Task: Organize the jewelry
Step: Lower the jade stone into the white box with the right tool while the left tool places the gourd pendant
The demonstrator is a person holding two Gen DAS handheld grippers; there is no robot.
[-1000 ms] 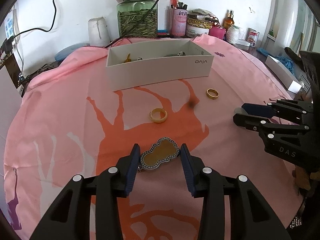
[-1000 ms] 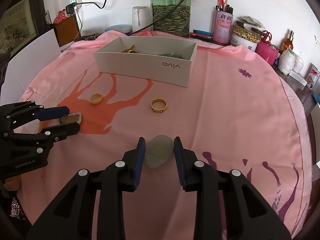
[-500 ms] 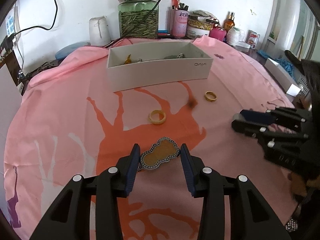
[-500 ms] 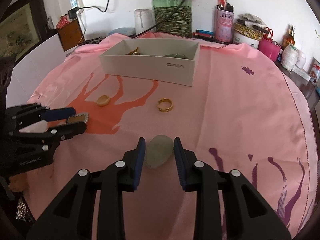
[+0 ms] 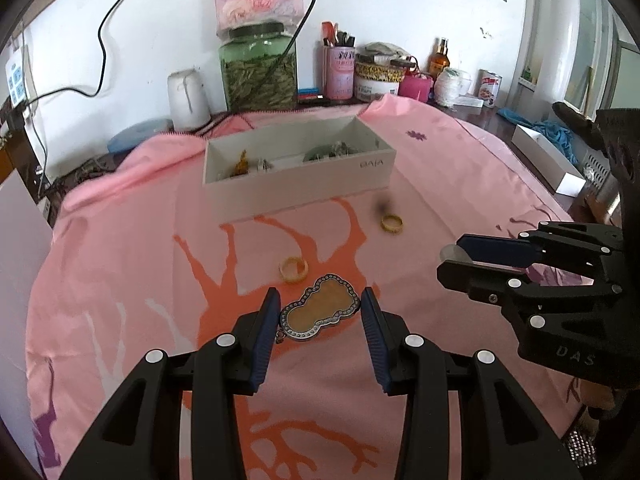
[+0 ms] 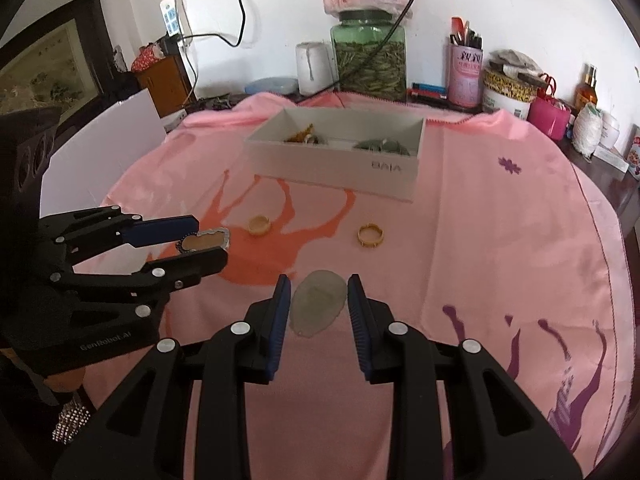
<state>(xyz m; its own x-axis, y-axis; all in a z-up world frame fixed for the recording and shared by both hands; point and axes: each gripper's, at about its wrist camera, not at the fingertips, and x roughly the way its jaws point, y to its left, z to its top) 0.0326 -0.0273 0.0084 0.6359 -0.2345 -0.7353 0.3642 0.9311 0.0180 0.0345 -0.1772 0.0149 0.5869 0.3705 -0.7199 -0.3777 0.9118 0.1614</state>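
My left gripper [image 5: 320,312] is shut on a gourd-shaped amber pendant [image 5: 320,311] with a studded silver rim and holds it above the pink cloth; it also shows in the right wrist view [image 6: 204,239]. My right gripper [image 6: 318,304] is shut on a pale green jade pendant [image 6: 318,306], whose edge shows in the left wrist view [image 5: 450,254]. A cream ring [image 5: 294,269] and a gold ring [image 5: 392,223] lie on the cloth. The white box [image 5: 300,196] behind them holds several pieces of jewelry.
A green glass jar [image 5: 258,68], a white cup [image 5: 188,98], a pink pen holder [image 5: 339,72] and tins stand behind the box. A white board [image 6: 100,152] leans at the left. The table edge drops off at the right [image 6: 616,216].
Both grippers have risen with their pendants and tilted, so the box's inside shows more. The right gripper has moved a little closer to the left one.
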